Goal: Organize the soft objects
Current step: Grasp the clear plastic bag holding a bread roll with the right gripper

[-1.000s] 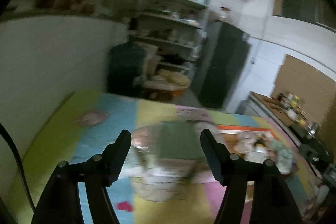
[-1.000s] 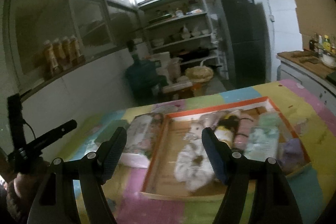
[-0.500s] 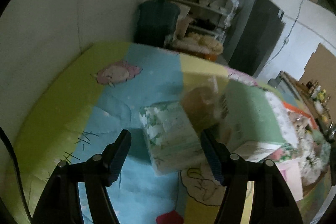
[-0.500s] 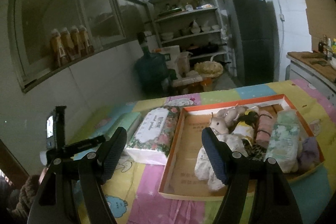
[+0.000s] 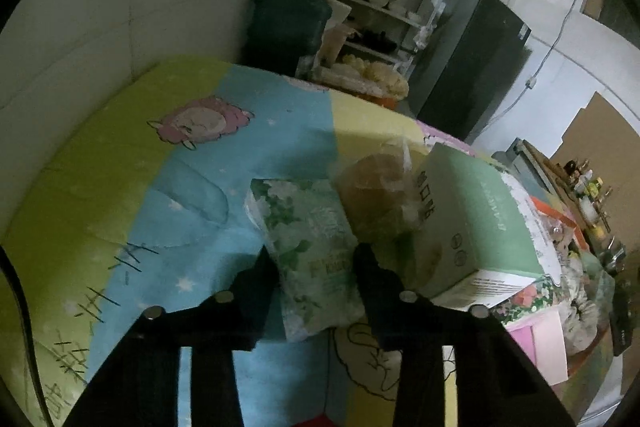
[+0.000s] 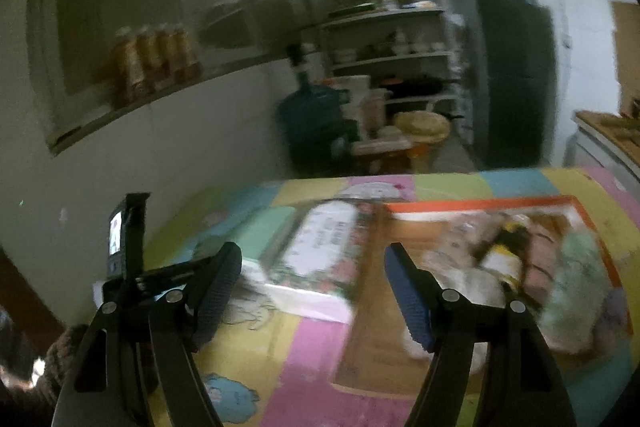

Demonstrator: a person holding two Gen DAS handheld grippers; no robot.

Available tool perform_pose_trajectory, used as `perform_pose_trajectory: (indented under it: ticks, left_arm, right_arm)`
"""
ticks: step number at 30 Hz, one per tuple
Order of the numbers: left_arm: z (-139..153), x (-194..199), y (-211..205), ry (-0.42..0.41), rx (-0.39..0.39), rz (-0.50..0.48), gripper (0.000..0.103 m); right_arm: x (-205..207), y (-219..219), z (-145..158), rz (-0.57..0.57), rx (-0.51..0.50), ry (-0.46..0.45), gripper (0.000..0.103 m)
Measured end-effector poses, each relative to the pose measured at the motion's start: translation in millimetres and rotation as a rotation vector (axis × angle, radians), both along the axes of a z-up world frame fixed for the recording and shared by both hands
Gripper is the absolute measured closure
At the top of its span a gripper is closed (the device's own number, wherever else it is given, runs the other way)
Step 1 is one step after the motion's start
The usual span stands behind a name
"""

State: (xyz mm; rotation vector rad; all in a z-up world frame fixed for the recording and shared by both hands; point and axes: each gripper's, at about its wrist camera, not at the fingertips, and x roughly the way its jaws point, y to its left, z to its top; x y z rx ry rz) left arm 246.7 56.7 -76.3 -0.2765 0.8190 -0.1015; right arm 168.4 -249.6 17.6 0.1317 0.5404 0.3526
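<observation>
You're mid-grasp: green-leaf-printed soft tissue pack [image 5: 316,259] on the pastel cartoon mat [image 5: 192,187] sits between the closing left gripper [image 5: 316,267] jaws, so lift next toward the orange-rimmed cardboard tray [image 6: 480,205], seen clearly only by the wide-open, empty right gripper [image 6: 312,291].

You can read nothing for sure: print on your green box [image 5: 476,211] and floral pack [image 5: 316,247] stays too blurred.

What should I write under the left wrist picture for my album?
Left hand-held gripper closing around a leafy tissue pack on the colourful mat.
</observation>
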Motion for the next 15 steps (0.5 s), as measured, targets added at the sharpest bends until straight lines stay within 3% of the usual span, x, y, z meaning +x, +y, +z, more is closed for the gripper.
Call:
perform_pose_trajectory:
  ticks: [4, 9, 11, 15]
  left_arm:
    - [12, -13, 7, -0.052, -0.002, -0.003, 0.068]
    - [38, -42, 18, -0.149, -0.005, -0.005, 0.068]
    - [46, -56, 21, -0.188, -0.007, -0.007, 0.068]
    - [53, -73, 29, -0.229, -0.032, -0.014, 0.068]
  right_arm:
    - [24, 41, 13, 0.146, -0.088, 0.008, 0.028]
    - [77, 110, 28, 0.41, -0.284, 0.047, 0.028]
    - [108, 143, 21, 0.515, -0.393, 0.128, 0.028]
    - [158, 194, -10, 0.595, -0.591, 0.29, 0.028]
